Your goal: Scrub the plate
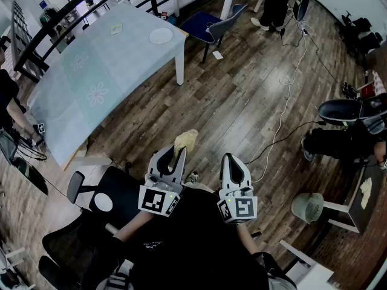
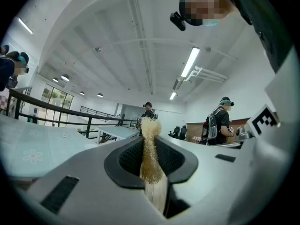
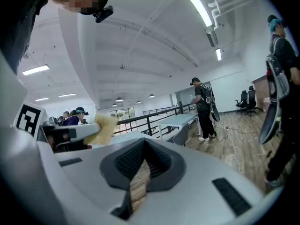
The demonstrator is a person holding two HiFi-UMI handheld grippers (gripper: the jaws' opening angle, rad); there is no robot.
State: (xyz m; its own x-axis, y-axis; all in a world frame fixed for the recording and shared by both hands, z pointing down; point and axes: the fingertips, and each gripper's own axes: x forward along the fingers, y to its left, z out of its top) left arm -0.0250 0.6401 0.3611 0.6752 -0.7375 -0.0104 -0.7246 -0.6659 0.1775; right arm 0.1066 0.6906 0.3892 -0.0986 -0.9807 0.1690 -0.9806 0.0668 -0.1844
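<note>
A white plate lies near the far right corner of the long table, well away from both grippers. My left gripper is held close to my body, over the wooden floor. It is shut on a yellowish fibrous scrubber that sticks out past its tips. In the left gripper view the scrubber stands pinched between the dark pads. My right gripper sits beside the left one, shut with nothing in it. The right gripper view shows the scrubber at the left.
The table has a pale blue cloth, and a small item lies near its far edge. A black office chair stands at my left and a blue chair beyond the table. A white cable crosses the floor. People stand around the room.
</note>
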